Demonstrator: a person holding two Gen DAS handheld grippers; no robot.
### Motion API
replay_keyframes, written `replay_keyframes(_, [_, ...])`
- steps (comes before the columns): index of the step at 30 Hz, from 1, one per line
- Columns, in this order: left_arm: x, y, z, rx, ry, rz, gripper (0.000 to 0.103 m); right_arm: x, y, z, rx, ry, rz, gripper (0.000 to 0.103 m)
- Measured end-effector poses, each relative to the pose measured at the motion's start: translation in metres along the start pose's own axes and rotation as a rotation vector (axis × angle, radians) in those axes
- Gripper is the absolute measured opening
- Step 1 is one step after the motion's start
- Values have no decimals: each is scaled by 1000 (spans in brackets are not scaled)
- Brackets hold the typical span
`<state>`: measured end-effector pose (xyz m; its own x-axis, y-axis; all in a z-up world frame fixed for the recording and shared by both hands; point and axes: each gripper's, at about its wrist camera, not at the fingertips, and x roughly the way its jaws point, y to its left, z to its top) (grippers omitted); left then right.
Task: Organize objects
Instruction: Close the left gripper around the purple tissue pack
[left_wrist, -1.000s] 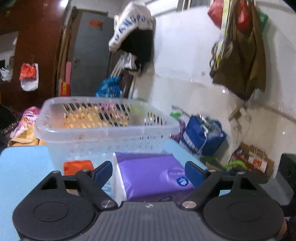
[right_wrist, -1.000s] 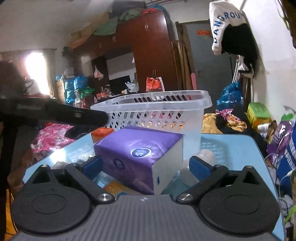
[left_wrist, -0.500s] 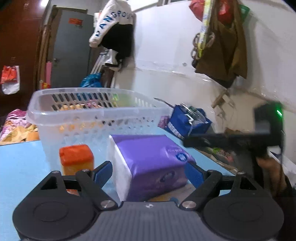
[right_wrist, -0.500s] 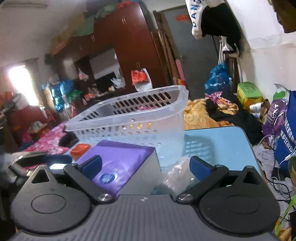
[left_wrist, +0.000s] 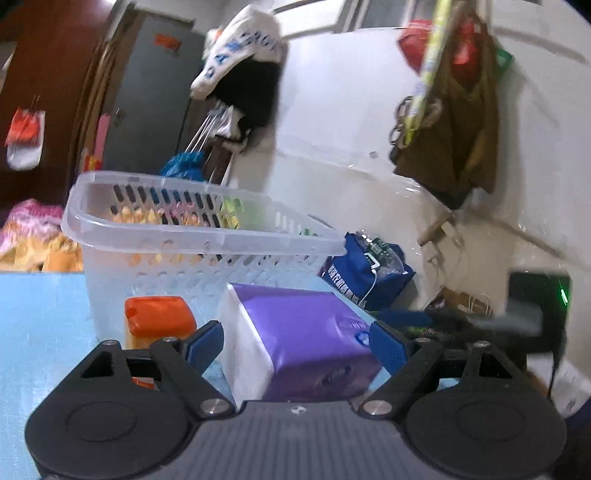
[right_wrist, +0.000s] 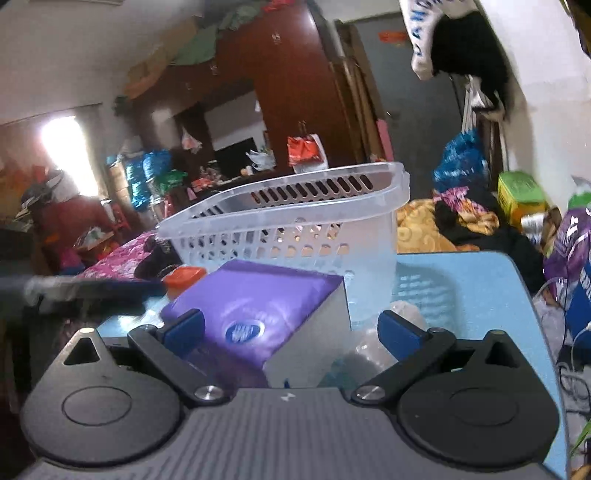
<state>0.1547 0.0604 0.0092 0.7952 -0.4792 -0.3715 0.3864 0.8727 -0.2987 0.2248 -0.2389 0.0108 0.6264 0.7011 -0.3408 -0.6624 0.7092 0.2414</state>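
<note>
Left wrist view: left tool (left_wrist: 296, 341) wide open, blue pads (left_wrist: 205, 344) either side of the purple tissue pack (left_wrist: 303, 338), not pressing on it, small gaps showing on both sides. Pack lying flat on the blue table (left_wrist: 37, 332), white end face toward the camera. Clear plastic basket (left_wrist: 192, 236) standing upright just behind the pack, toward the far edge of the table. Orange-lidded jar (left_wrist: 159, 316) just left of the pack, right in front of the basket wall. Right tool (left_wrist: 461, 317) coming in from the right edge as a blurred dark bar, pointing at the pack; state not readable from here.

Right wrist view: right tool (right_wrist: 291, 330) open, nothing clamped. Tissue pack (right_wrist: 258, 314) between the pads and nearer the left one, corner toward the camera. Basket (right_wrist: 295, 221) directly behind it. Orange-lidded jar (right_wrist: 183, 277) at the pack's far left corner. Something clear and crumpled, possibly a plastic bag (right_wrist: 373, 339), on the table just right of the pack by the right pad; too blurred to confirm. Left tool (right_wrist: 92, 290) a blurred streak at left, tip near the jar.
</note>
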Motion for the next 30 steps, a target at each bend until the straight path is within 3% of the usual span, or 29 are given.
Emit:
replay_keyframes(4, [26,-5,9,-13,70,16,89,5,8,-2,-62,1,25,101])
replay_keyframes(10, [43,-9,13,-44,90,37,88,22,20,-3,-143,29,36,97])
replay_keyframes(12, [45,-9,13,-46,105,53,86,28,23,-3,-169,41,16,90])
replay_keyframes(18, [50,7,9,-92,140,67,83,35,21,-5,-193,65,-4,89])
replay_keyframes(21, [56,16,8,-145,152,25,83,38,19,-6,-189,78,-1,91])
replay_keyframes(30, [64,13,11,-146,188,35,86,45,18,-9,-198,93,4,96])
